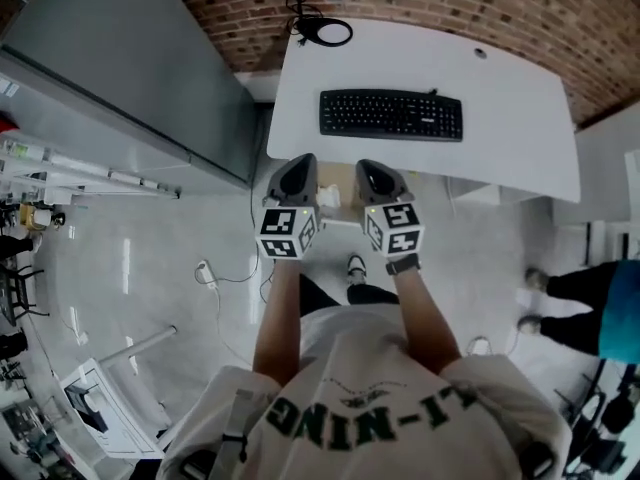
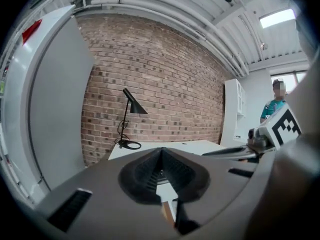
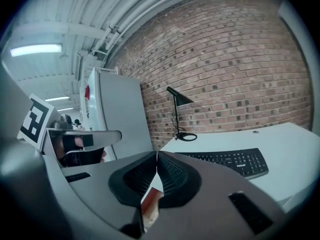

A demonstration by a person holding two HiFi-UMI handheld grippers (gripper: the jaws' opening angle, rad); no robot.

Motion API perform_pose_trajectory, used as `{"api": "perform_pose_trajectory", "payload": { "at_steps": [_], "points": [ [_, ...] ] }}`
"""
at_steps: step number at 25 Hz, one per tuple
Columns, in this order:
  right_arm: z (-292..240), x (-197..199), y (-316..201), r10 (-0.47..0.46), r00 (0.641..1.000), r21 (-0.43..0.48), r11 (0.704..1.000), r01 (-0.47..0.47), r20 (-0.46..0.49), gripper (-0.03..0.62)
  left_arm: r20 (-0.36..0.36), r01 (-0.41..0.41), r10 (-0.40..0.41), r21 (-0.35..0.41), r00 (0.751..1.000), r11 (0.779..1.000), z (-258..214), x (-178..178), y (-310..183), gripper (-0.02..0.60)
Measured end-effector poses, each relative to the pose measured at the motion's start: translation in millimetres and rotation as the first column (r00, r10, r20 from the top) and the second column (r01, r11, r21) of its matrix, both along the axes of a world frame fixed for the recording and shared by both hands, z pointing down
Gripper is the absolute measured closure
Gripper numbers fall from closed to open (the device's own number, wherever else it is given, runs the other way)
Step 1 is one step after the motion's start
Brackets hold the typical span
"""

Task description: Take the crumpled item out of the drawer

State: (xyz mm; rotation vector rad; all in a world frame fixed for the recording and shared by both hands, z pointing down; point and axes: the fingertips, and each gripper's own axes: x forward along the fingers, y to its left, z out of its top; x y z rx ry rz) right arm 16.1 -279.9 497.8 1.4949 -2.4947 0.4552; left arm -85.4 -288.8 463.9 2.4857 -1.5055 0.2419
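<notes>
Left gripper (image 1: pixel 297 168), right gripper (image 1: pixel 373 171): jaws closed, empty, side by side at 6 o'clock of keyboard (image 1: pixel 390 114) on desk (image 1: pixel 520 98). Drawer, crumpled item unseen. Best: find drawer front first, approach level.

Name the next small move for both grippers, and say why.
Probably lower both beneath the front edge of the white desk: the left gripper and right gripper are shut and empty, hovering at that edge, and no drawer or crumpled item is in view yet.

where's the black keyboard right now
In the head view, the black keyboard lies centrally on the white desk, with the black lamp base behind it toward the desk's far left corner.
</notes>
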Motion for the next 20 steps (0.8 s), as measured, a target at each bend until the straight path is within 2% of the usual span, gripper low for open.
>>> {"api": "perform_pose_trajectory", "payload": {
  "at_steps": [7, 20],
  "points": [
    [56, -15, 11, 0.008, 0.999, -0.126, 0.992, -0.015, -0.052, 0.589, -0.017, -0.051, 0.049, -0.082, 0.999, 0.995, 43, -11, -2, 0.586],
    [179, -45, 12, -0.092, 0.985, -0.319, 0.947, 0.041, -0.147, 0.588, 0.006, -0.089, 0.091, -0.178, 0.996, 0.980, 136, -46, -8, 0.586]
  ]
}}
